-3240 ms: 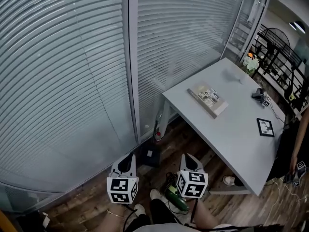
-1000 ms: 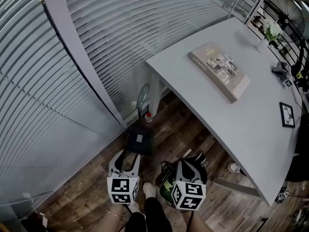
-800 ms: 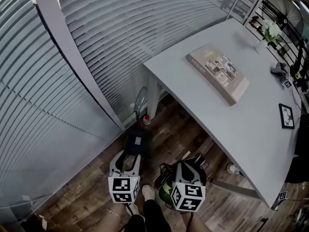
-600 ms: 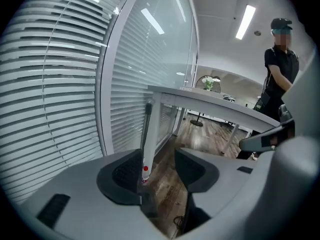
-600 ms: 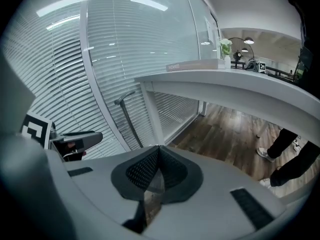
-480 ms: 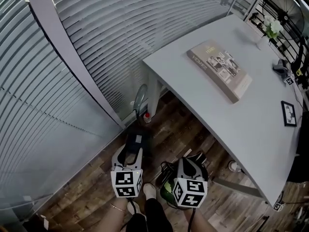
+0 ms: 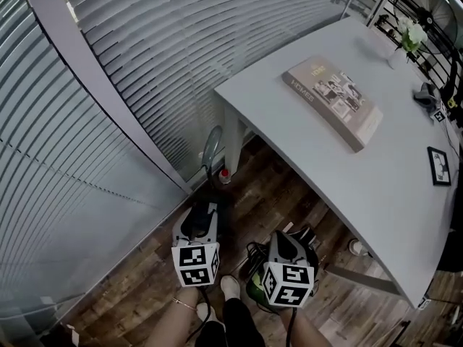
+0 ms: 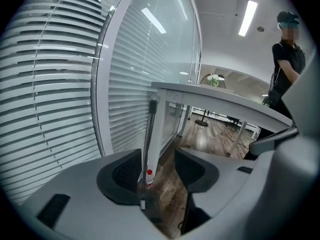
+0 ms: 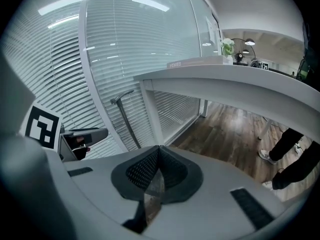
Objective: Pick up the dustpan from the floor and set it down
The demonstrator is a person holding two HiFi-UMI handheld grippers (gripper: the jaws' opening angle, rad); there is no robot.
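A dark dustpan (image 7: 219, 202) lies on the wood floor by the glass wall, its long handle (image 7: 211, 146) standing up beside the table leg. My left gripper (image 7: 202, 212) hovers over the pan's near edge. In the left gripper view my left gripper (image 8: 157, 156) is open, and the handle (image 8: 149, 129) with its red mark rises in the gap beyond the fingertips, untouched. My right gripper (image 7: 286, 237) hangs to the right, shut (image 9: 159, 149), with nothing seen between its pads. The handle (image 9: 127, 118) also shows in the right gripper view.
A white table (image 7: 362, 179) with a book (image 7: 333, 101) and a small frame (image 7: 439, 166) spans the right. Slatted blinds (image 7: 145, 56) behind glass close off the far side. Black cables (image 7: 255, 253) and a green object (image 7: 254, 289) lie under my right gripper. A person (image 8: 287, 59) stands beyond the table.
My left gripper has moved forward from behind the dustpan to over its near edge. The right gripper has stayed shut and nearly still.
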